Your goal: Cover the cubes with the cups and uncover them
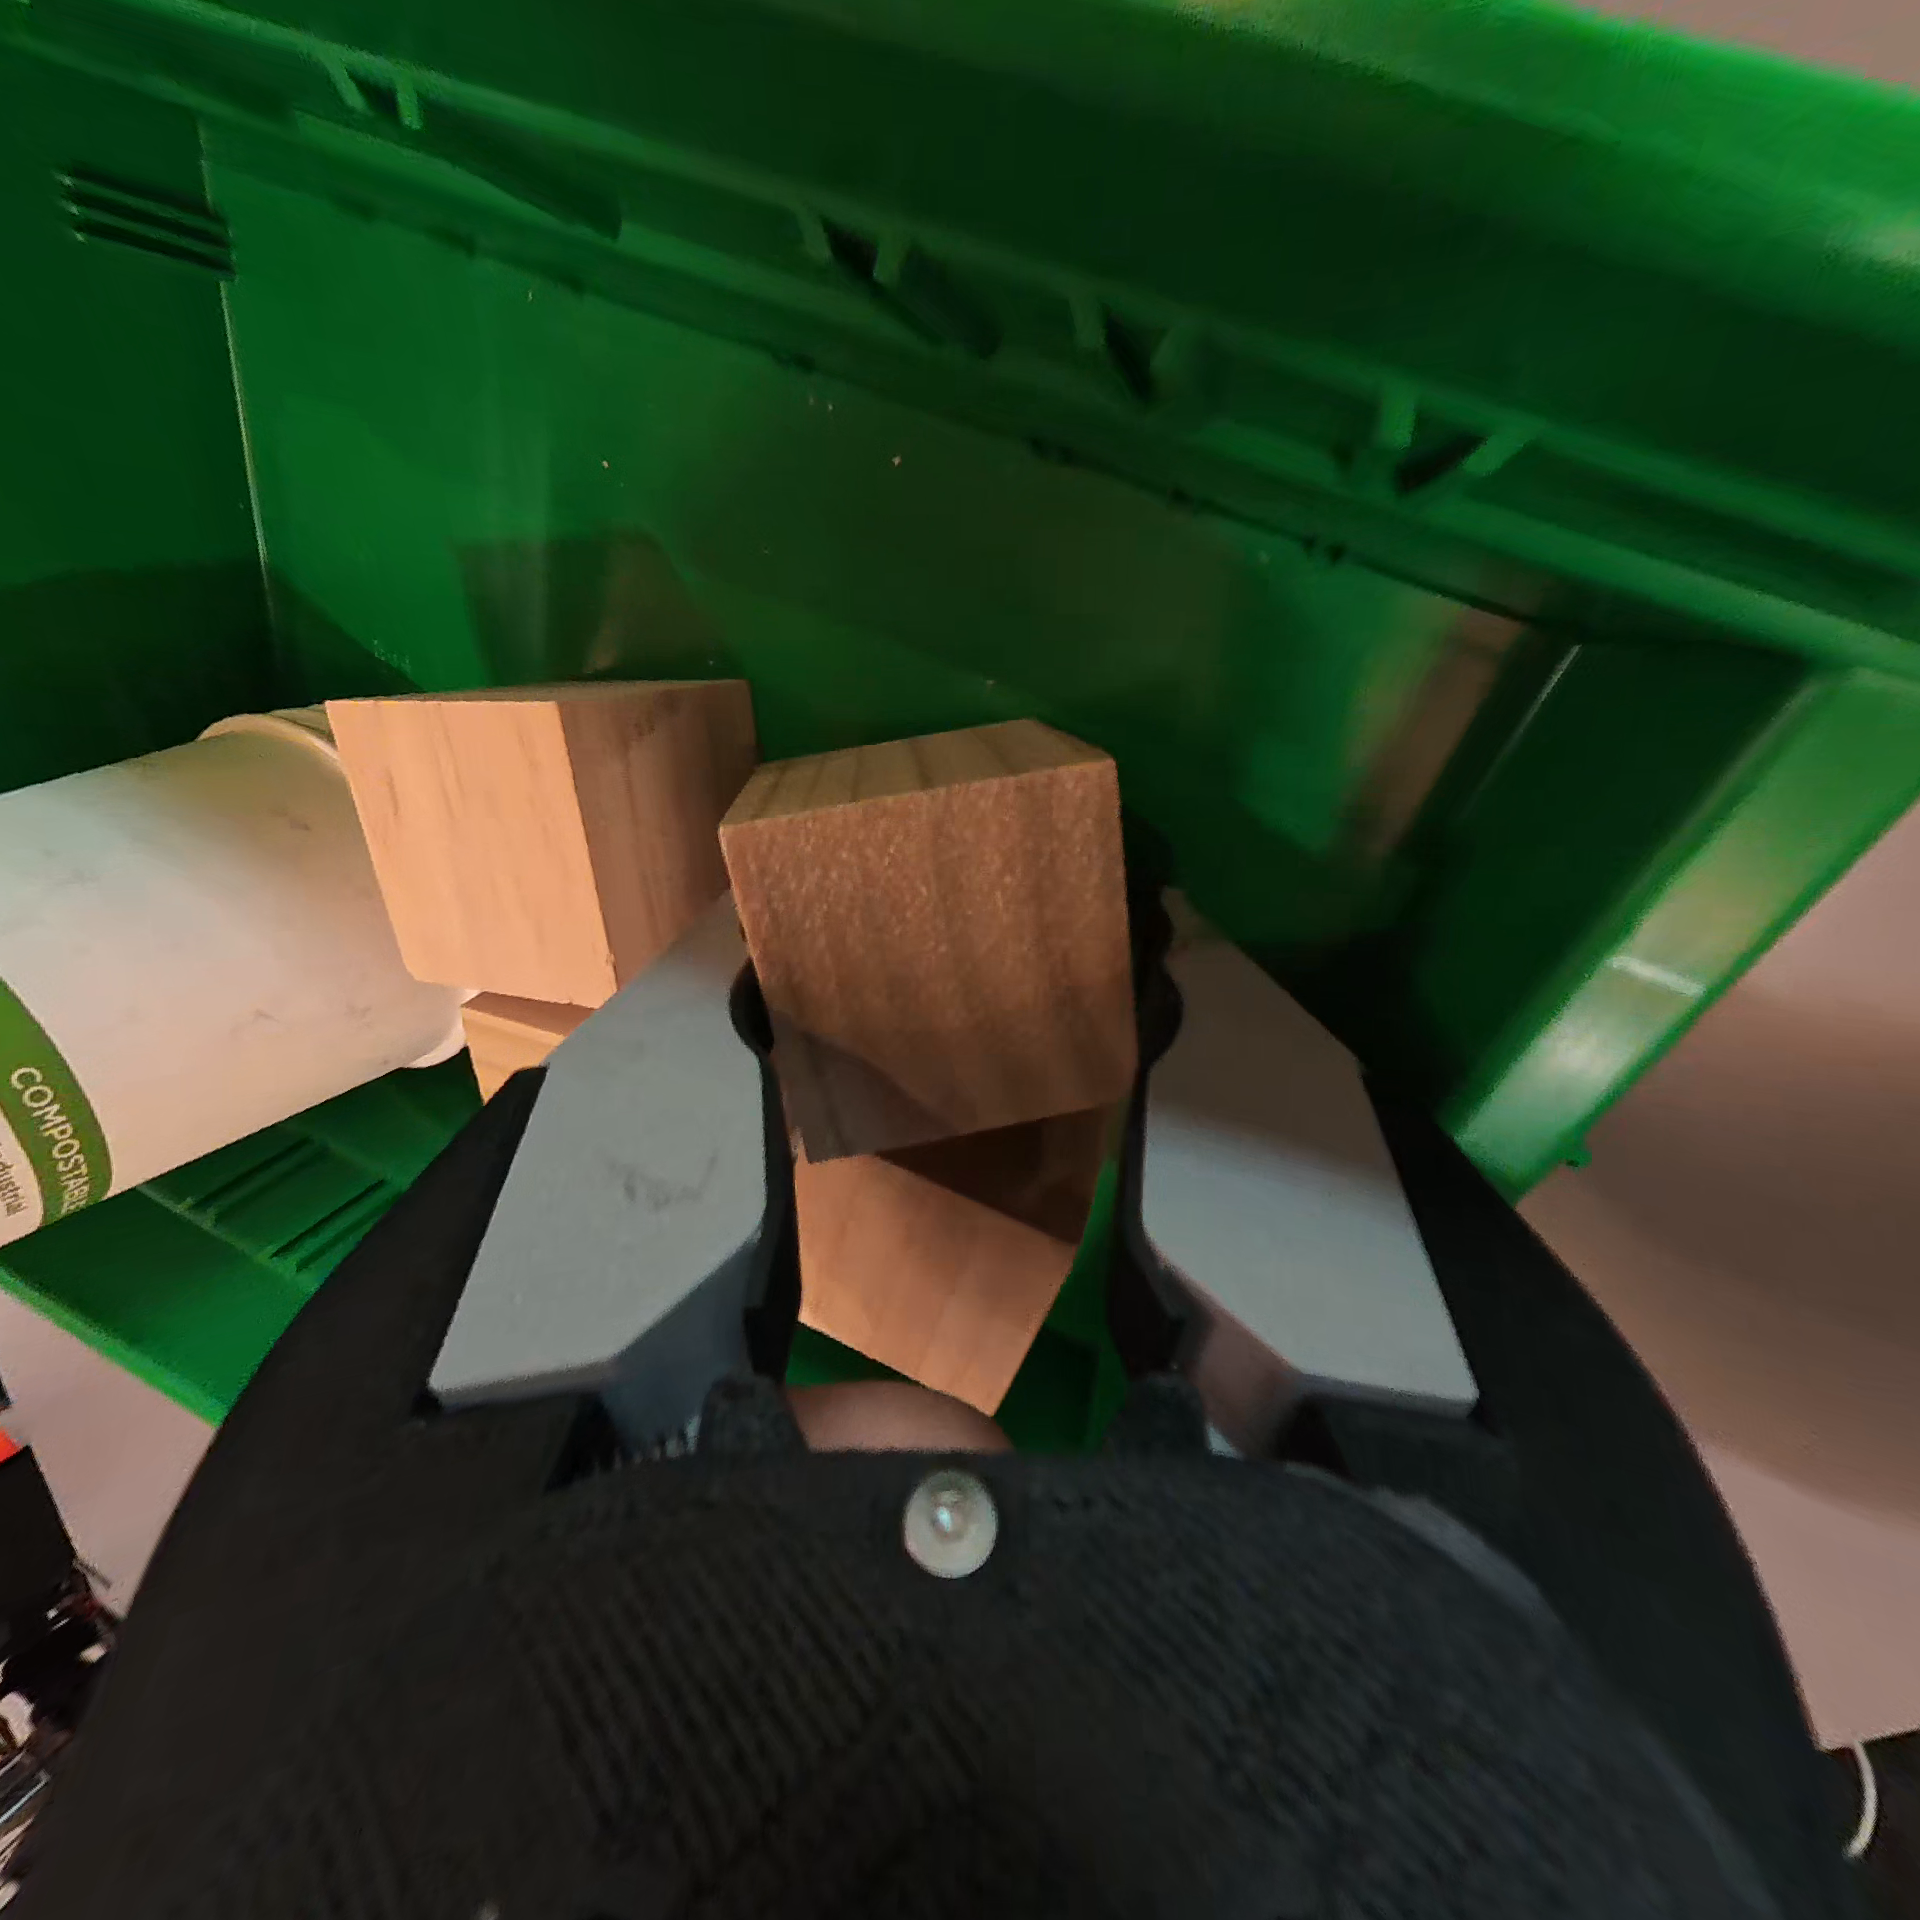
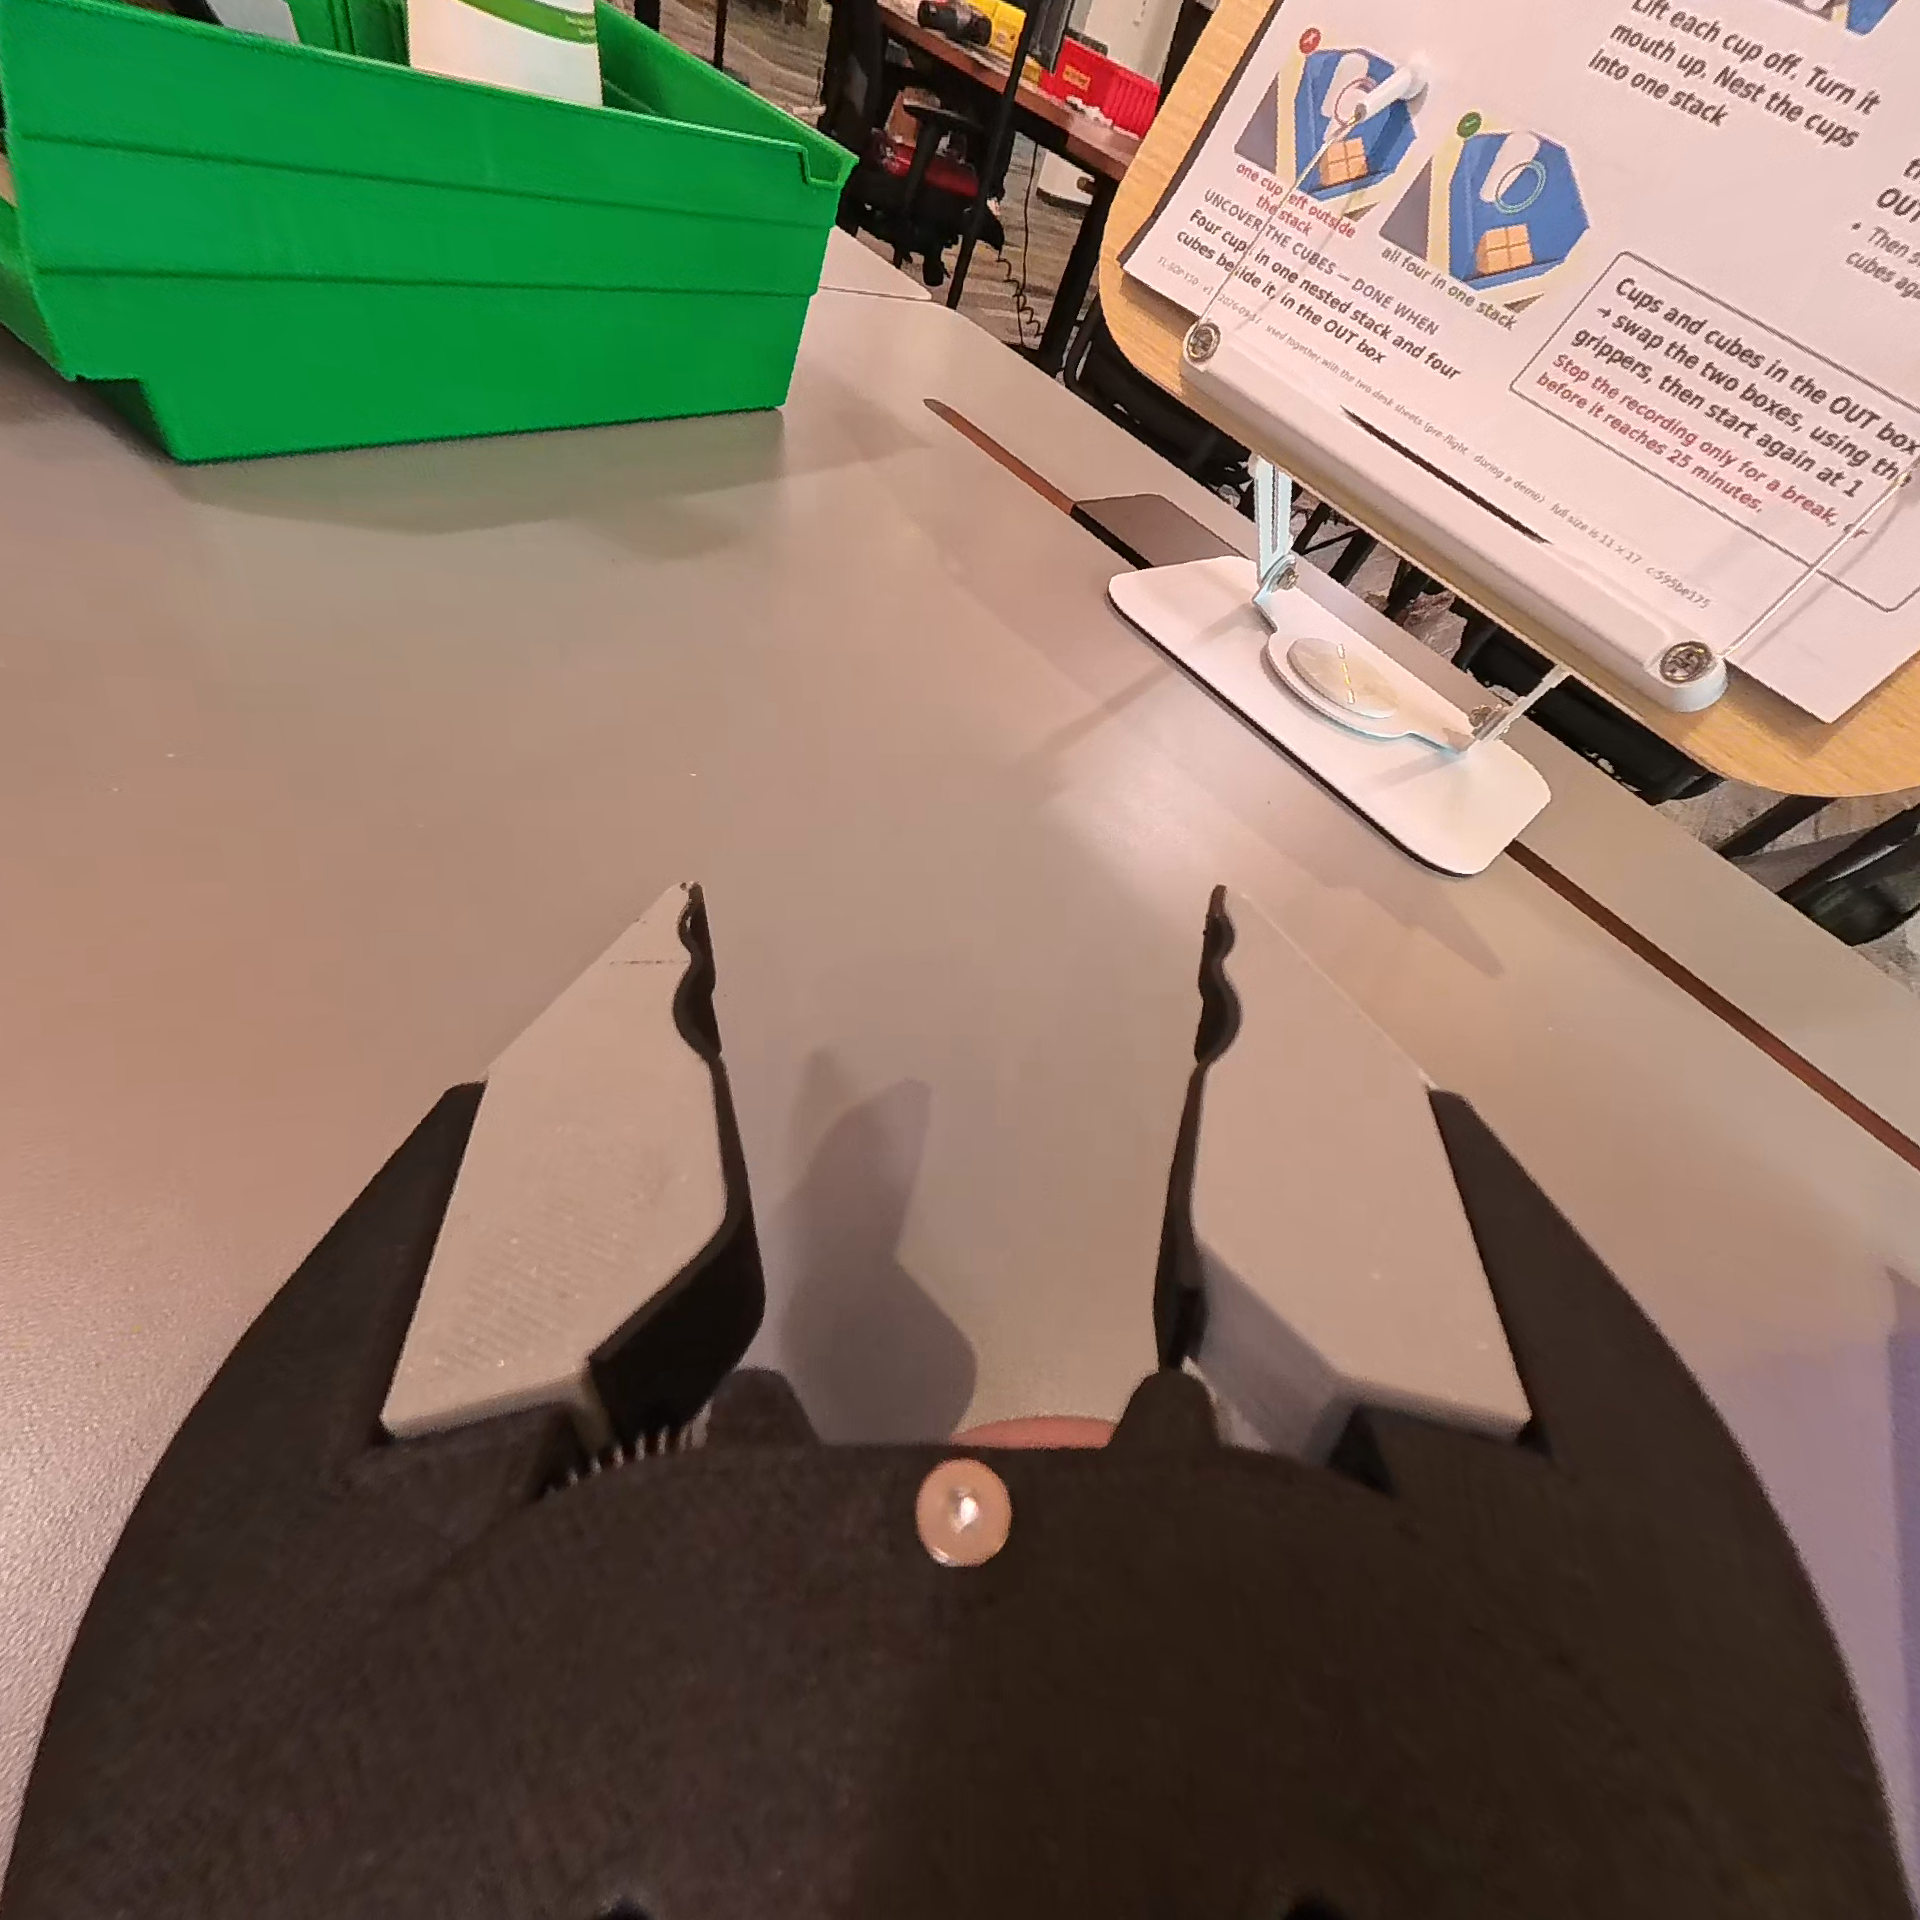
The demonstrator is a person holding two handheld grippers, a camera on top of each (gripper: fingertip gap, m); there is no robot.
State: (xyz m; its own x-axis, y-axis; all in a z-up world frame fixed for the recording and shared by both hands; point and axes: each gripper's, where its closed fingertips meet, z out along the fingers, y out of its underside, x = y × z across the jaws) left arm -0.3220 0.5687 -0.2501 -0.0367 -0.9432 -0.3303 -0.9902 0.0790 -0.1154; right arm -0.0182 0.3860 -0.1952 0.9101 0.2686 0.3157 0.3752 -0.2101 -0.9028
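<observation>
Your left claw (image 1: 940, 935) grips a wooden cube (image 1: 935, 935) mid-frame inside the green bin (image 1: 935, 416); more cubes (image 1: 488, 831) and a white cup (image 1: 177, 935) lie at left. Your right claw (image 2: 956, 904) gapes empty over the bench (image 2: 520, 727), lower centre.

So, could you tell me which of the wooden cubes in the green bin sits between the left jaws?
The darker, upright cube in the middle of the left wrist view; both pads flank its sides. The paler cube lies further left, against the white cup, clear of the jaws.
</observation>
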